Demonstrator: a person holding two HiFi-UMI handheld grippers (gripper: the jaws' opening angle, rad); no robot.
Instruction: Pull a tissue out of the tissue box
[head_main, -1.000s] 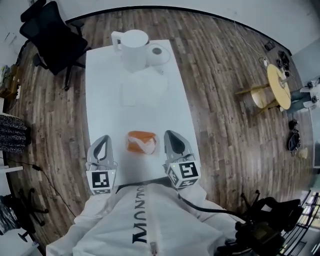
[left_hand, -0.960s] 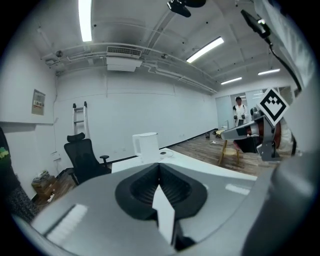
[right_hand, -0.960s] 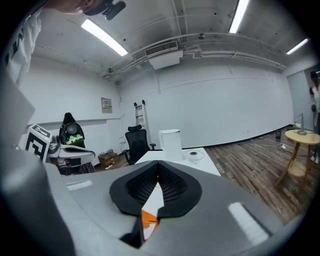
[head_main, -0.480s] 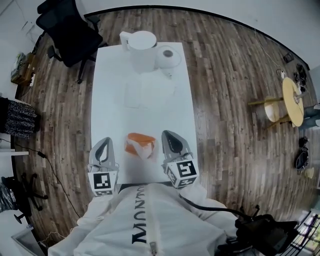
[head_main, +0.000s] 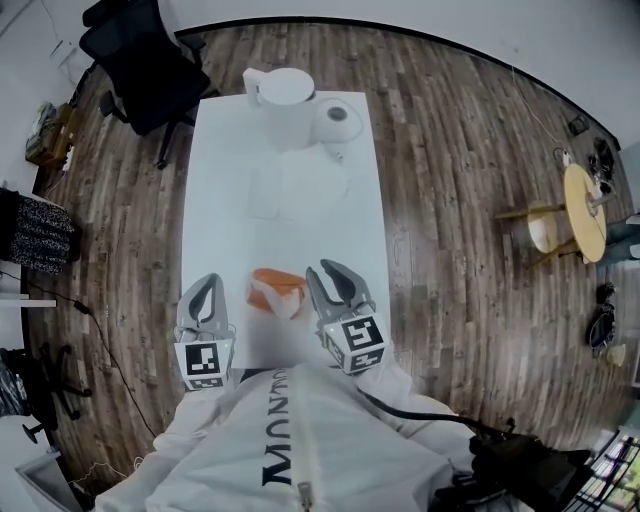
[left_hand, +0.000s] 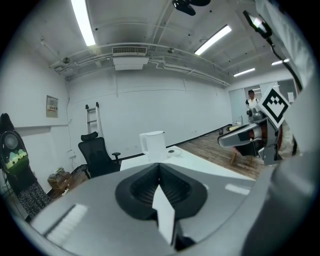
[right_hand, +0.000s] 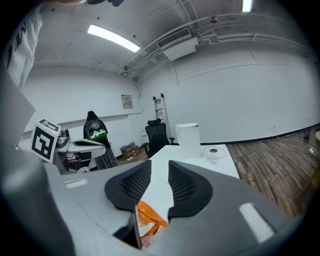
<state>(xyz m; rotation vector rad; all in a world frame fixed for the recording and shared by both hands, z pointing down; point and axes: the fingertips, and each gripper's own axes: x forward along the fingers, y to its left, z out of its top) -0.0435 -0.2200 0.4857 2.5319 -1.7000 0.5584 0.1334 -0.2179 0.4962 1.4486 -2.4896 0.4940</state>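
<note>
**Tissue pull: lined up, nothing grabbed yet**

The orange tissue box (head_main: 268, 284) is sitting at the near end of the white table (head_main: 225, 200). A white tissue (head_main: 291, 303) can be seen poking out of it on the near-right side.

The right gripper (head_main: 326, 270) is held just to the right of the box, angled in toward it, close but not touching as far as can be judged from the head view. In the right gripper view its jaws are spread with a clear gap and nothing is clamped. A bit of the orange box shows low down in that gap.

The left gripper (head_main: 208, 282) is parked to the left of the box, apart from it. Its jaws are pressed together on nothing.

A white kettle (head_main: 285, 100) and a paper roll (head_main: 340, 118) are set well beyond the box, at the far end of the table, so they don't matter here.

This looks like the approach step, with the grab not made yet. For the next move, the spread jaws probably need to be brought over the loose tissue and closed on the paper alone, not the cardboard, before it gets pulled up and away. The box looks light, so it may well be dragged along unless it's pinned down by the left gripper.
</note>
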